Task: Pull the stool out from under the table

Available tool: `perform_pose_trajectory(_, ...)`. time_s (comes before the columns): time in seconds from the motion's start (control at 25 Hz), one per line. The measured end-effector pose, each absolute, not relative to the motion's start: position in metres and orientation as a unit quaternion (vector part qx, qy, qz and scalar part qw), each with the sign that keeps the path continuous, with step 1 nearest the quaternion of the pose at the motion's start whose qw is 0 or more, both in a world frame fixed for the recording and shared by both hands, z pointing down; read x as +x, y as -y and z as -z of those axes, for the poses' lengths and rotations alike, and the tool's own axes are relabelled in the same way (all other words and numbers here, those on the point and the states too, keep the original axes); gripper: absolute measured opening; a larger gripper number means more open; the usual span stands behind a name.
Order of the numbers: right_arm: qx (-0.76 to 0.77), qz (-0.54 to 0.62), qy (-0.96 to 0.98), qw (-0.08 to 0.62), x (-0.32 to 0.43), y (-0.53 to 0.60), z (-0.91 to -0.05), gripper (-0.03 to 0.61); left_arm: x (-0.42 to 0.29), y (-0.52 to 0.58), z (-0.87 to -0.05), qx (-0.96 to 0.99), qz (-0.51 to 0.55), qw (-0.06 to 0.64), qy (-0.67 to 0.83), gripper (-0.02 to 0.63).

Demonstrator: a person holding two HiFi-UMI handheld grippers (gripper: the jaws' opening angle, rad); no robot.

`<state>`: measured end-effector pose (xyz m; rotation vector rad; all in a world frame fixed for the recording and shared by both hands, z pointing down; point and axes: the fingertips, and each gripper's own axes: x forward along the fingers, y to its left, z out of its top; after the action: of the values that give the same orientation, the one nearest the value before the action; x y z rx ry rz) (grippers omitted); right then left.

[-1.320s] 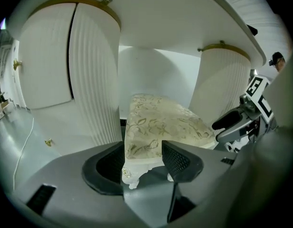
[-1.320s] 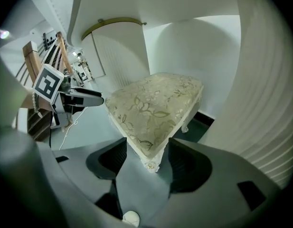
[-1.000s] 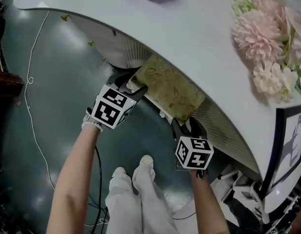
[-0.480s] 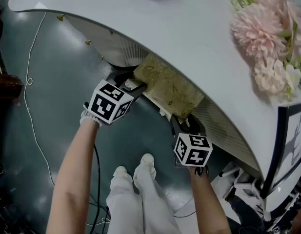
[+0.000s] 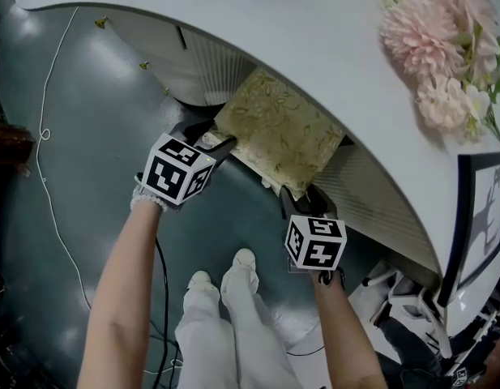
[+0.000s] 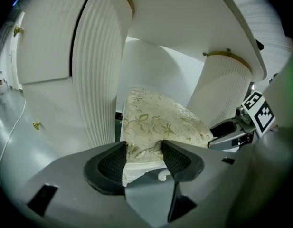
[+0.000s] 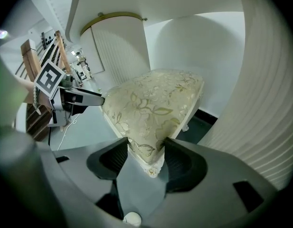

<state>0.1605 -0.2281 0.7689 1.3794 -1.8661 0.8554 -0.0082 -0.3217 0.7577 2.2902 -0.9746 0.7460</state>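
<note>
Table (image 5: 314, 47) overhead, broad and white. Stool (image 5: 278, 132) sits partly tucked under its edge, cushion half showing. Left gripper (image 6: 144, 158) is clamped on one near seat corner, right gripper (image 7: 146, 158) on the other. The padding looks squashy, so the stiff rim beneath is the safer hold. It should slide easily.

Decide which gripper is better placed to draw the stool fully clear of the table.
Both clamp near corners of the stool. Left, marginally: the left gripper points squarely at the table edge, pulling in line; the right gripper sits angled.
</note>
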Motion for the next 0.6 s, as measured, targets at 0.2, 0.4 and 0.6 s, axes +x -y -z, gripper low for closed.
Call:
perform_pose_trajectory(0.2, 0.525, -0.327, 0.708, 0.339, 0.155, 0.216, -0.769, 0.256, -0.015, 0.306, -0.757, 0.845, -0.282, 0.271, 0.365, 0.259)
perform_pose_trajectory(0.4, 0.521, -0.33, 0.708, 0.344, 0.146, 0.201, -0.768, 0.253, -0.027, 0.287, -0.757, 0.841, -0.282, 0.276, 0.372, 0.258)
perform_pose_trajectory(0.6, 0.519, -0.331, 0.709, 0.344, 0.135, 0.181, -0.767, 0.25, -0.038, 0.266, -0.756, 0.837, -0.287, 0.28, 0.372, 0.256)
